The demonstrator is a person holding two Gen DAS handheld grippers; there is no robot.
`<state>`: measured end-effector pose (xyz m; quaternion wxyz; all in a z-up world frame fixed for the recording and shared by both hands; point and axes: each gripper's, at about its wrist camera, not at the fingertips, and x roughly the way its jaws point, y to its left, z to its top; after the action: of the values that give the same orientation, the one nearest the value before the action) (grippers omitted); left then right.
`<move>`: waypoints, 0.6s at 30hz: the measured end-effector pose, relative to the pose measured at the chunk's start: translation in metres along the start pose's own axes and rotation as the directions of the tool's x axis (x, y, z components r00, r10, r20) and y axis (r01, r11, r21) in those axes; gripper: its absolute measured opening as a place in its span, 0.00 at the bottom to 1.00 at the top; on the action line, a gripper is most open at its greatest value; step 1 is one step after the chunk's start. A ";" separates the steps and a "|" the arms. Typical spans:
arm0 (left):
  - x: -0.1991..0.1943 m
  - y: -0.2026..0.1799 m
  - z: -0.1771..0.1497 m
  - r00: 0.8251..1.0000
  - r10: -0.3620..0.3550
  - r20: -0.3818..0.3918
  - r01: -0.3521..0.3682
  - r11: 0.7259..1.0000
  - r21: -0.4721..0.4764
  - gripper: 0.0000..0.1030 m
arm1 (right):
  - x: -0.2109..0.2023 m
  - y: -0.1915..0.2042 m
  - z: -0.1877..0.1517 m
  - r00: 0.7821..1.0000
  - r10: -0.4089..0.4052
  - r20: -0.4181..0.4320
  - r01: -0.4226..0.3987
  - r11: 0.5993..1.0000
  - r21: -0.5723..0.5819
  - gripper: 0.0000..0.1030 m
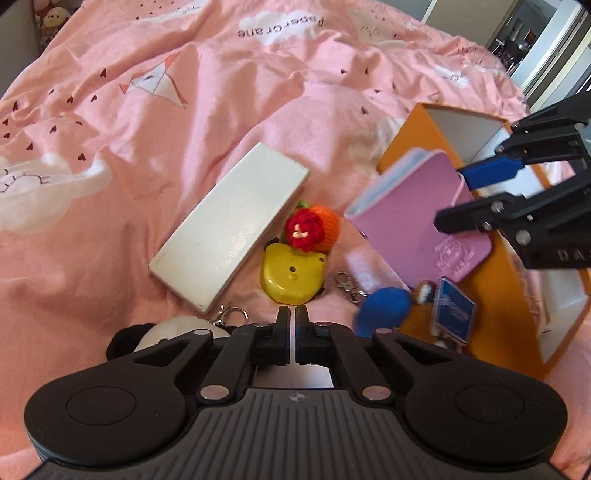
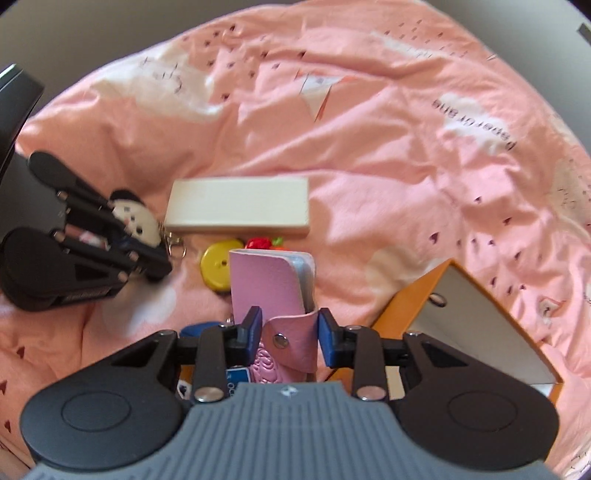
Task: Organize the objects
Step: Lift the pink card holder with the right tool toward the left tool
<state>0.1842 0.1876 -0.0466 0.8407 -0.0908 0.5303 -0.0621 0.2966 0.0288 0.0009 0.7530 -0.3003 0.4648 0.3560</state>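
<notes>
My right gripper [image 2: 290, 326] is shut on a pink card wallet [image 2: 273, 284] and holds it in the air beside the orange box [image 2: 402, 306]. In the left wrist view the wallet [image 1: 417, 221] hangs in front of the orange box [image 1: 495, 291], held by the right gripper [image 1: 452, 199]. My left gripper [image 1: 293, 314] is shut and empty, low over the pink bedsheet [image 1: 184, 110], just short of a yellow round case [image 1: 290, 273]. A panda keychain [image 1: 173, 330] lies under its left finger.
A white flat box [image 1: 231, 229] lies on the sheet. A red and orange crochet charm [image 1: 312, 227], a metal clasp [image 1: 349, 286], a blue plush [image 1: 386, 306] and a blue card [image 1: 454, 312] lie near the orange box. Plush toys [image 1: 51, 16] sit far back left.
</notes>
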 end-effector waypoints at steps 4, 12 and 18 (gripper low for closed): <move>-0.026 -0.014 -0.002 1.000 0.012 0.026 -0.013 1.000 0.024 0.06 | -0.029 0.008 0.003 0.998 -0.005 0.057 0.002 0.999 0.037 0.33; -0.055 -0.016 -0.024 0.999 0.006 0.054 -0.007 1.000 0.018 0.33 | -0.035 0.030 0.004 0.987 0.120 0.106 -0.132 0.985 0.110 0.33; -0.048 -0.009 -0.039 0.999 -0.034 0.022 0.034 0.999 -0.004 0.48 | 0.017 0.044 -0.012 0.976 0.218 0.022 -0.218 0.956 0.197 0.33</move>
<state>0.1277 0.1856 -0.0186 0.8452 -0.1021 0.5194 -0.0741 0.2600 0.0491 -0.0243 0.7351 -0.1707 0.5284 0.3888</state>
